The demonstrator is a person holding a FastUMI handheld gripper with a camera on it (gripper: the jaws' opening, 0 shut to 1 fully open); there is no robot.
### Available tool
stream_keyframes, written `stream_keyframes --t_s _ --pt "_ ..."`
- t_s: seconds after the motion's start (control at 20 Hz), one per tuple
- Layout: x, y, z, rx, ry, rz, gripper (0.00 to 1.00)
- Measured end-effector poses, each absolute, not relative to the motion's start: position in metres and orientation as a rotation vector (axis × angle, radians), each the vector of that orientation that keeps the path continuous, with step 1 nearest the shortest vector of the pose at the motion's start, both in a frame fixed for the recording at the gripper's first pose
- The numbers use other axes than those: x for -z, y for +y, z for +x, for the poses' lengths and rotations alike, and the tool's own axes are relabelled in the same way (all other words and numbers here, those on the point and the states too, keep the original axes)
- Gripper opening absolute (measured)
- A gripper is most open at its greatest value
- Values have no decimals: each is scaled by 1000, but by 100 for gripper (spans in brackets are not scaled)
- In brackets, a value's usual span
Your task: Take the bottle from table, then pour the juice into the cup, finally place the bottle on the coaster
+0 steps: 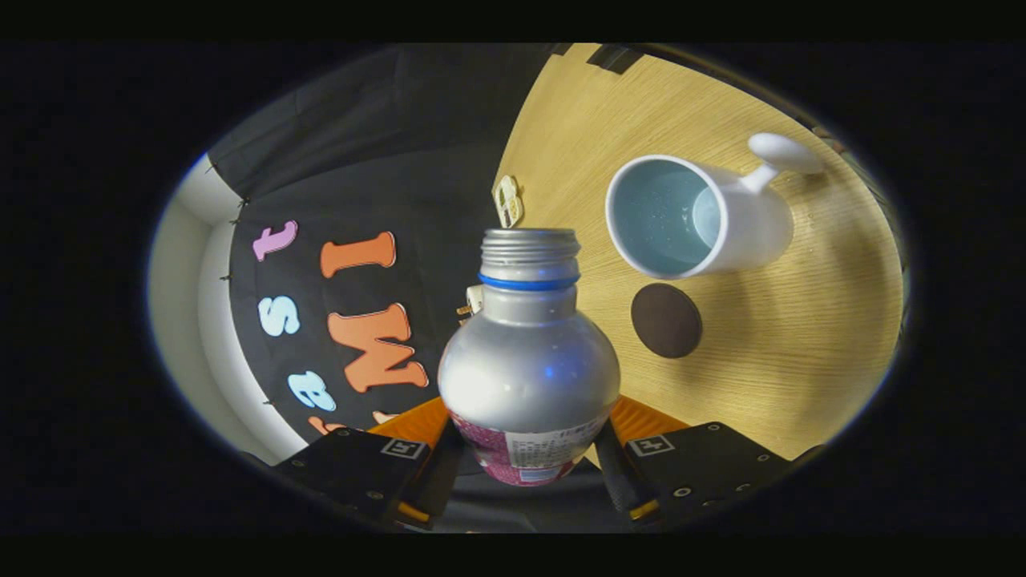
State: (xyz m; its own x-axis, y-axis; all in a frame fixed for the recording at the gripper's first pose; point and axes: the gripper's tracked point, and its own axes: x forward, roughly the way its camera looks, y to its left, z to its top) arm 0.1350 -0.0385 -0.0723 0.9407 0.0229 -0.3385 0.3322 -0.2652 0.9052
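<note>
The gripper [525,465] clamps both fingers on the uncapped silver metal bottle's [529,361] labelled lower body, likely smooth, rigid and slippery.

Nothing here comes through to me as legible words or numbers. The bottle [529,361] sits between the two fingers of my gripper [529,474], one finger pressing on each side of its lower body. It carries a printed label [535,455], a pale panel of fine print on a pink-red ground, but the characters are too small and blurred to tell. Each finger block bears a small square marker, the left marker [403,448] and the right marker [651,444]. Each is a dark pattern in a pale frame, a coded sign rather than letters.
</note>
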Motion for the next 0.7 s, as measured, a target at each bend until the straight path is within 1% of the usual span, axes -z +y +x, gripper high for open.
stream_keyframes --t_s 0.7 --pt "71 -39 133 332 327 1927 77"
